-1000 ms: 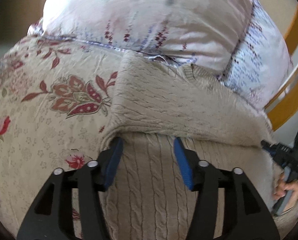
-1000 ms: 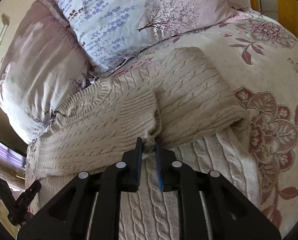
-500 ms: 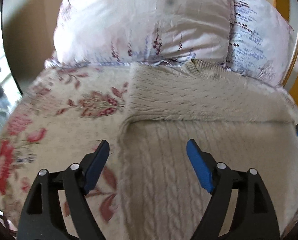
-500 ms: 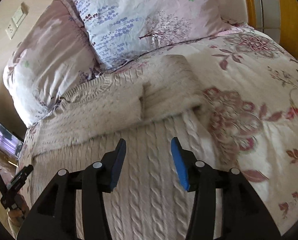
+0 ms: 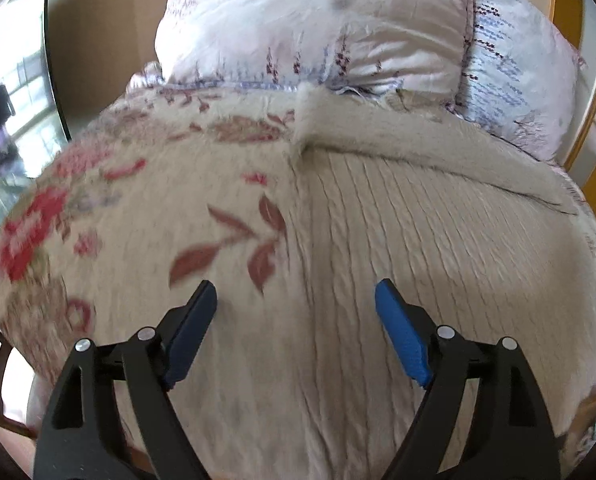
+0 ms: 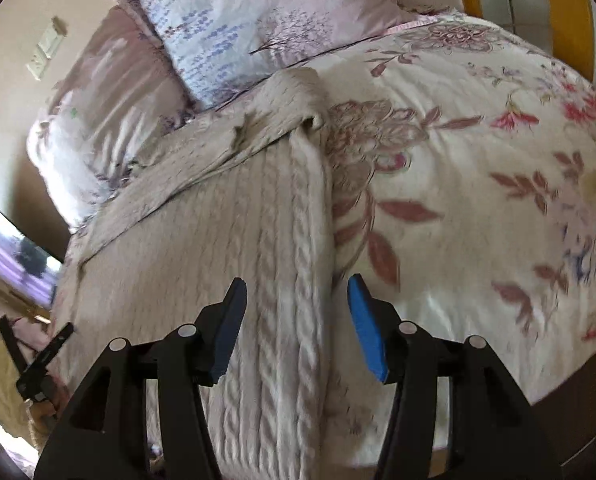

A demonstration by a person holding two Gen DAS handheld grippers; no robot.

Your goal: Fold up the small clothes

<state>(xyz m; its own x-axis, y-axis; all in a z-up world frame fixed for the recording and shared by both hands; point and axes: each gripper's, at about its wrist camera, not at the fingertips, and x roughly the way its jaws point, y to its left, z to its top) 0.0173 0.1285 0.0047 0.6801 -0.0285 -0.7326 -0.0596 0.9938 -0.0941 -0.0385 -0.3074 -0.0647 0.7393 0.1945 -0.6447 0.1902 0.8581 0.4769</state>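
Note:
A beige cable-knit sweater point(image 5: 426, 232) lies flat on the bed, its sleeves folded across the chest near the pillows. My left gripper point(image 5: 296, 312) is open and empty, above the sweater's left edge near the hem. In the right wrist view the sweater point(image 6: 202, 248) fills the lower left. My right gripper point(image 6: 296, 312) is open and empty, straddling the sweater's right edge near the hem. The other gripper shows at the left edge point(image 6: 38, 364).
A floral bedspread point(image 5: 146, 208) covers the bed and also shows in the right wrist view point(image 6: 478, 184). Two pillows point(image 5: 318, 24) lie against the head of the bed. A wooden bed frame point(image 6: 566, 12) stands at the far right.
My right gripper let go of the folded sleeve and opened. Both grippers drew back from the sleeve fold toward the sweater's hem, and the left jaws opened wider.

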